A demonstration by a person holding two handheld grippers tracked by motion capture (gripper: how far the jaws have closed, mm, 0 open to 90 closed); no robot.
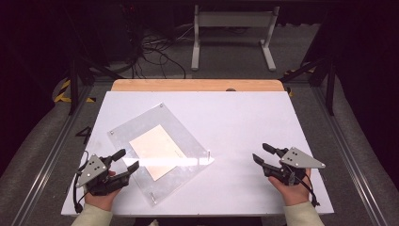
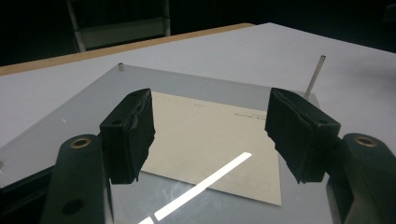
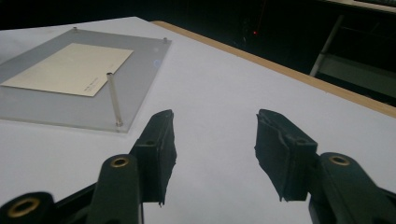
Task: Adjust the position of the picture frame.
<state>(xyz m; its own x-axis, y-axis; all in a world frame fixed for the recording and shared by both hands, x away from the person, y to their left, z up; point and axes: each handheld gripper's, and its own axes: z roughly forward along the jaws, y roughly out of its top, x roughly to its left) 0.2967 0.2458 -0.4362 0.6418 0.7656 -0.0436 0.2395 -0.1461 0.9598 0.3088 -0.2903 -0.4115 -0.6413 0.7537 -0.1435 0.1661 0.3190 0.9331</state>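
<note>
A clear acrylic plate lies turned at an angle on the white table, with a cream card on it. A thin metal pin stands upright at the plate's right corner, and short studs mark the other corners. My left gripper is open at the plate's left edge, its jaws hanging over the plate and the card. My right gripper is open over bare table to the right of the plate, nothing between its jaws. From the right gripper view the pin and the card lie off to the left.
The white table top has a wooden strip along its far edge. A white frame stand and cables lie on the floor beyond. A bright light reflection crosses the plate.
</note>
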